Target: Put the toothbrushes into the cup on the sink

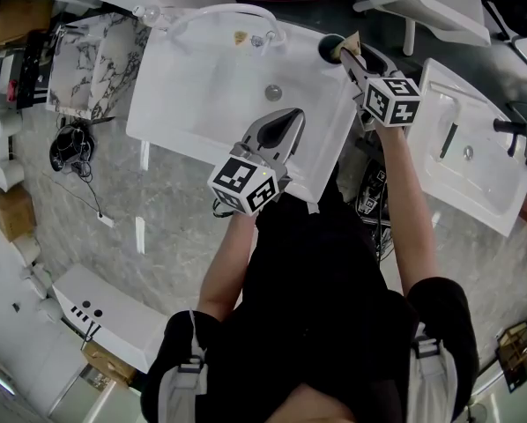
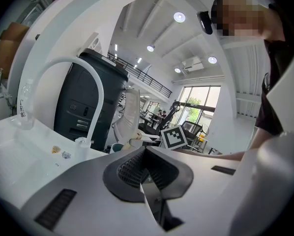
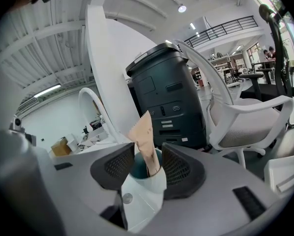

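A dark teal cup (image 1: 329,48) stands on the back right corner of the white sink (image 1: 180,104). A toothbrush in a tan paper sleeve (image 1: 348,46) stands in the cup and leans on its rim. My right gripper (image 1: 350,60) is at the cup, open. In the right gripper view the cup (image 3: 137,167) and the sleeved toothbrush (image 3: 143,134) sit between the pads (image 3: 179,167) without being pressed. My left gripper (image 1: 293,118) hovers over the sink's front edge, shut and empty. In the left gripper view its pads (image 2: 132,170) meet, and the cup (image 2: 116,147) shows far off.
A white arched faucet (image 1: 218,12) curves over the basin's back, with the drain (image 1: 273,92) in the middle. Small scraps (image 1: 240,36) lie on the back ledge. A second white sink (image 1: 475,161) stands to the right. A dark cabinet (image 3: 169,100) and a white chair (image 3: 245,119) stand behind the cup.
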Available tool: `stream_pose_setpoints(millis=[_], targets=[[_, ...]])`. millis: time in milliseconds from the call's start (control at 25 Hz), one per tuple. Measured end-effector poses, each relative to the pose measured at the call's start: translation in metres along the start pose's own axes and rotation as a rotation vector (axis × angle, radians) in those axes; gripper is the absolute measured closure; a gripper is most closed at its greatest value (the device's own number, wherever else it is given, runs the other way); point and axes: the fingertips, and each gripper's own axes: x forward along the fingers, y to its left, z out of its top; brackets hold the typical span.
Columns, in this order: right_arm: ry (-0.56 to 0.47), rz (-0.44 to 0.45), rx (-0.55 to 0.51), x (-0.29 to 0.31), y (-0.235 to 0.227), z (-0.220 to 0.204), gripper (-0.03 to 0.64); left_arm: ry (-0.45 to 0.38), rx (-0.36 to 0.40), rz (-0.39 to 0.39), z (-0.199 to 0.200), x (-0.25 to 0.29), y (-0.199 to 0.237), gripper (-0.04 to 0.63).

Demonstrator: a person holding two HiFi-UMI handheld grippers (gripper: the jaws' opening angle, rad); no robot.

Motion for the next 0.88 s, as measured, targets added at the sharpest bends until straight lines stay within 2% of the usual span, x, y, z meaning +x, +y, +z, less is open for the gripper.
stream_pose_setpoints(millis=[880], targets=[[-0.036, 0.049, -0.081, -0.069, 0.021, 0.005, 0.44, -0.075, 0.032, 0.013, -0.005, -0.016, -0.058, 0.587]])
